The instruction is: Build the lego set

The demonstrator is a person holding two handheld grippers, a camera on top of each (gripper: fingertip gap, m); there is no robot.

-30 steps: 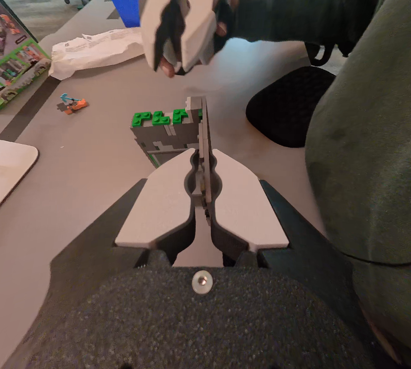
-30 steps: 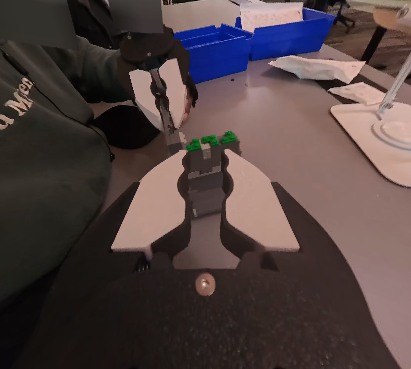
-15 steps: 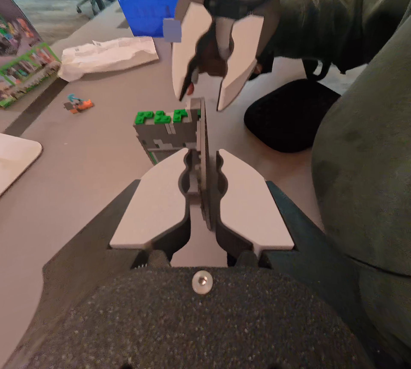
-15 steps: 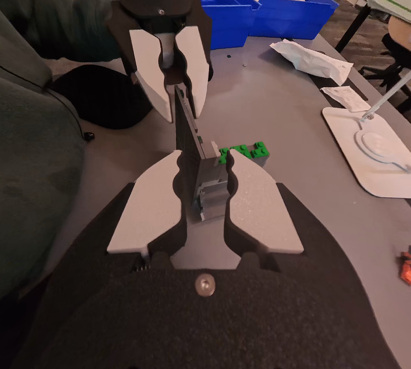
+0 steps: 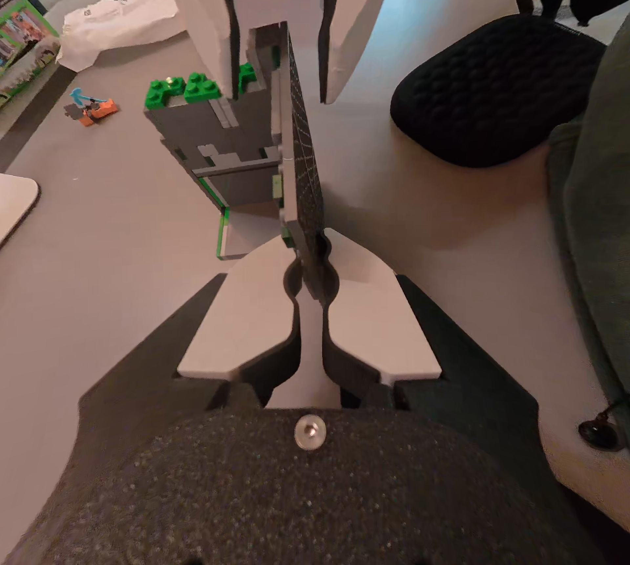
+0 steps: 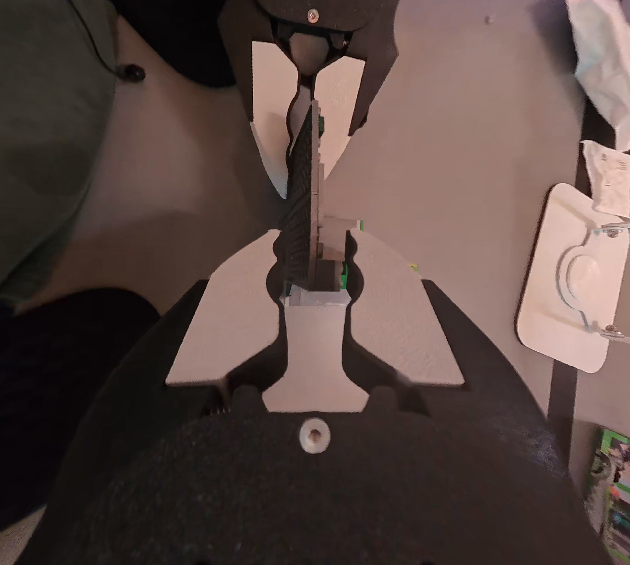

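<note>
Grey walls topped with green bricks already stand on the lego build [image 5: 218, 136], clamped by its baseplate in the left hand-held gripper [image 5: 312, 270]. Ahead, the right hand-held gripper [image 6: 315, 262] straddles its far end, jaws parted; loose pieces [image 5: 90, 107] left of it suggest more remains.

Glossy plastic lego build [image 5: 218, 126], crumpled paper bag [image 5: 119, 20], matt grey table [image 5: 102, 259]
</note>
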